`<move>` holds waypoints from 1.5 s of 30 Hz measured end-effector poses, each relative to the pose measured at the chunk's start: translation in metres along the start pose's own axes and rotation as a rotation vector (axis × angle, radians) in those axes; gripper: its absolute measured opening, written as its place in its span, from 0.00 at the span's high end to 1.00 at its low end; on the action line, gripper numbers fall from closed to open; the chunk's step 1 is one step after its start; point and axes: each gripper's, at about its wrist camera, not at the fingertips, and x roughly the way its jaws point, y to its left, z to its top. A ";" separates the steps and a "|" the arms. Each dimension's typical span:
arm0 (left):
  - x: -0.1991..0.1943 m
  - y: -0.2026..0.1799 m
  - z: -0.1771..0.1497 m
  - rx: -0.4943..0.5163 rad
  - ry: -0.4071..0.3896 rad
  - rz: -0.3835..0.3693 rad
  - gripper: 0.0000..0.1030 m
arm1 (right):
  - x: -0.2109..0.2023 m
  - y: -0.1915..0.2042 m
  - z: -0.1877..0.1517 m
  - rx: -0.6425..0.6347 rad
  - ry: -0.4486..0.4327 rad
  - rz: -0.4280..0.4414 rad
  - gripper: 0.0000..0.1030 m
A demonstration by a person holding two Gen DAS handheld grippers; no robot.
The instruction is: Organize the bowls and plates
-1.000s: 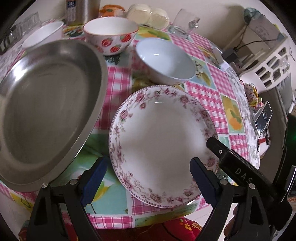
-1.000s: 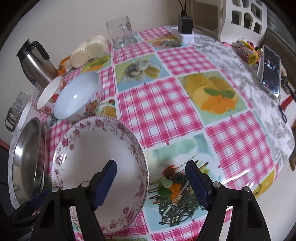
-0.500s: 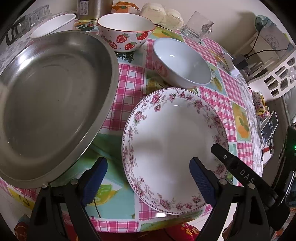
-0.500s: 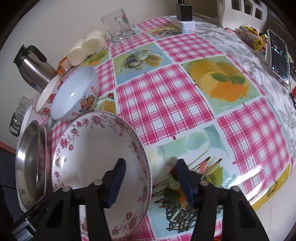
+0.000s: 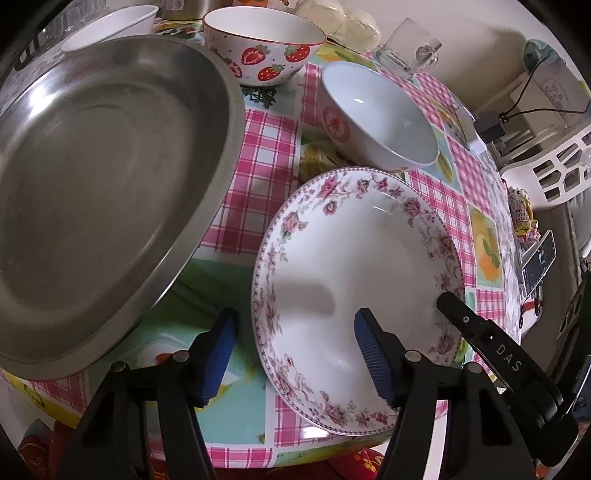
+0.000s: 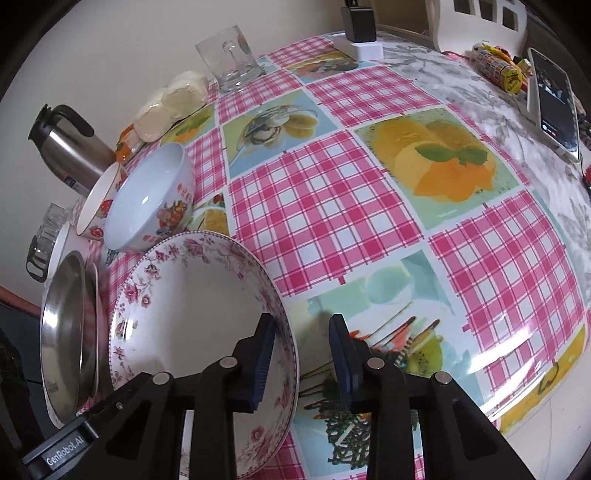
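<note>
A white deep plate with a pink rose border point(image 5: 354, 266) lies upright in the lower centre of the left wrist frame, and a large round stainless-steel dish point(image 5: 99, 192) fills that frame's left side, just beside it. Above the rose plate stands a plain white bowl with a red-orange motif outside point(image 5: 380, 118), upright; a white strawberry-printed bowl point(image 5: 264, 48) and another white bowl point(image 5: 110, 26) stand upright along the top edge.

Left gripper point(image 5: 295, 347) angled steeply down, jaws closing; right gripper point(image 6: 303, 362) likewise — narrower gap, closing.
</note>
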 end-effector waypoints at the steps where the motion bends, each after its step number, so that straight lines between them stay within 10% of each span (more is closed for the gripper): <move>1: 0.000 0.000 0.000 0.002 -0.003 -0.001 0.35 | 0.000 -0.001 0.000 0.004 -0.001 -0.003 0.68; 11: 0.001 -0.002 0.005 0.001 -0.030 -0.003 0.35 | -0.003 -0.021 0.003 0.077 -0.004 0.052 0.69; 18: 0.009 0.001 0.014 -0.045 -0.040 -0.032 0.82 | -0.002 -0.035 0.002 0.137 -0.011 0.177 0.79; 45: -0.002 -0.030 0.019 0.075 -0.069 -0.049 0.83 | -0.042 -0.032 0.009 0.059 -0.085 0.108 0.90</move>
